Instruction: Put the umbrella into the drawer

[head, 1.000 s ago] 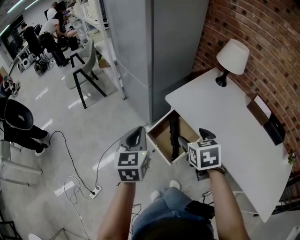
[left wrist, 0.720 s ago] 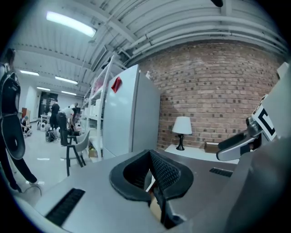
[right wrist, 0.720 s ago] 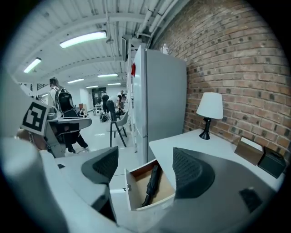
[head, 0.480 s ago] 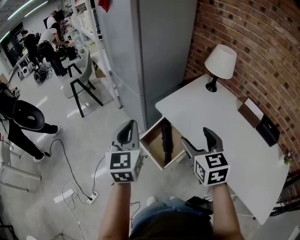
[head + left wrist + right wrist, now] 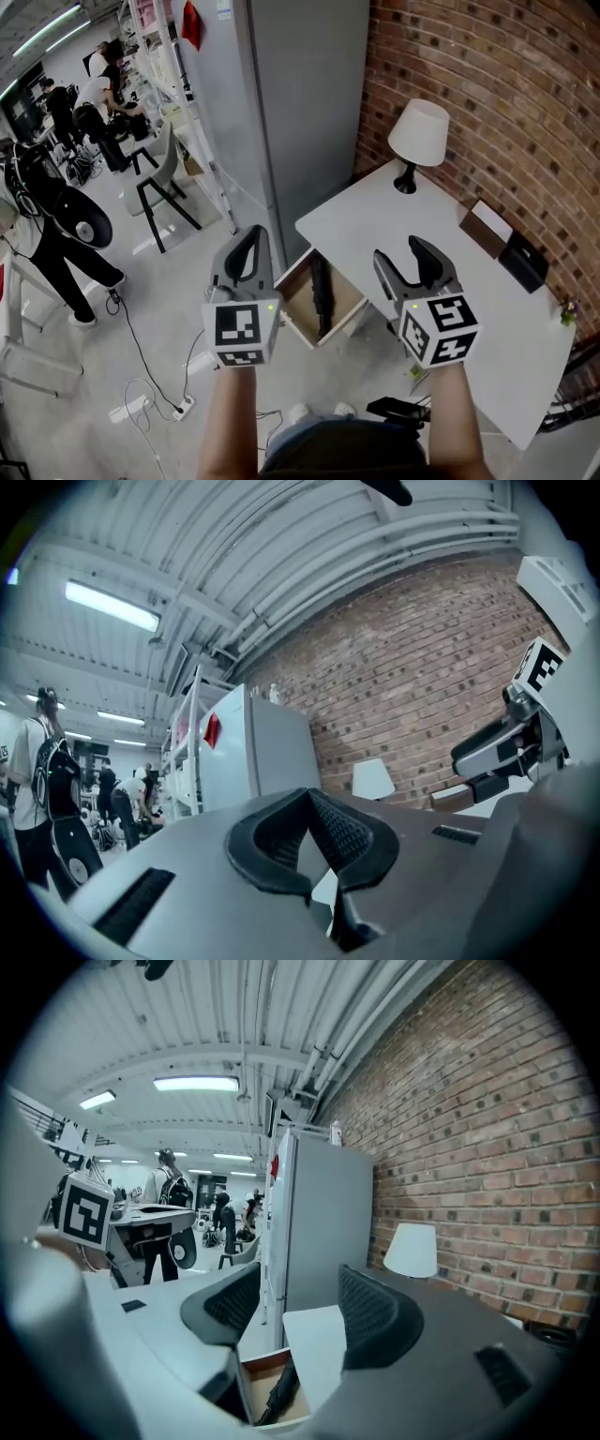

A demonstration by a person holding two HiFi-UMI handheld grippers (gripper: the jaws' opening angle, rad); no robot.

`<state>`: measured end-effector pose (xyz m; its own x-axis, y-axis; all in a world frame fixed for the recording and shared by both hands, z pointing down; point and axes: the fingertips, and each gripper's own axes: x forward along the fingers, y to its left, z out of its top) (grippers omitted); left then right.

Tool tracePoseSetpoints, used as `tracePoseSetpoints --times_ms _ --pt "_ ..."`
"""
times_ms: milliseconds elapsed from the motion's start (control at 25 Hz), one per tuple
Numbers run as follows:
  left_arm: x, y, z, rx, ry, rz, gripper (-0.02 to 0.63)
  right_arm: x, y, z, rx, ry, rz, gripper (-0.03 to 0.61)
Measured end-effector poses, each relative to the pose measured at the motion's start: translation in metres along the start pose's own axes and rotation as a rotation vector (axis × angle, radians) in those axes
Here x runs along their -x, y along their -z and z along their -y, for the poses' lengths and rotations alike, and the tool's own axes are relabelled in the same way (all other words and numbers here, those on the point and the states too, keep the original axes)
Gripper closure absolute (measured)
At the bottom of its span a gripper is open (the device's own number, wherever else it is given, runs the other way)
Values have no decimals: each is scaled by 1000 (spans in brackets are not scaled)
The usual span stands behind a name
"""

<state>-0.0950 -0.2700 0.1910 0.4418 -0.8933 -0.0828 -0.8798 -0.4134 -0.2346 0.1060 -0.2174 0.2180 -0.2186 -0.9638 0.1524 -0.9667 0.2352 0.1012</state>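
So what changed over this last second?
Both the left gripper and right gripper lifted up away from the drawer, empty; the right's jaws have just been closing partway, nothing between them. The umbrella stays lying in the open drawer.

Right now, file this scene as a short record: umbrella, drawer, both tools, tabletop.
umbrella: black, folded, lying inside the drawer
drawer: pulled open from the white table
left tool: jaws together, holding nothing
right tool: jaws apart and have just been closing, nothing between them
tabletop: lamp with a white shade stands at the far end
task state: umbrella is in, drawer not yet closed
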Motion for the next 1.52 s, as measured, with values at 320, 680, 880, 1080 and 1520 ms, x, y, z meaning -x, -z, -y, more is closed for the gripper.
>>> tracePoseSetpoints --times_ms 320,680,880,1080,1520 --pt "11 -27 3 -45 -6 70 611 36 -42 21 67 105 182 578" --pt "19 -48 5 -70 -5 112 611 52 -61 25 108 115 233 578" --pt "25 -53 7 -85 -5 119 611 57 -65 22 150 114 242 578" --pt "29 -57 8 -91 -10 134 611 60 -69 20 163 114 252 578" --pt "31 -63 2 -115 -25 150 612 67 -75 32 181 156 262 578"
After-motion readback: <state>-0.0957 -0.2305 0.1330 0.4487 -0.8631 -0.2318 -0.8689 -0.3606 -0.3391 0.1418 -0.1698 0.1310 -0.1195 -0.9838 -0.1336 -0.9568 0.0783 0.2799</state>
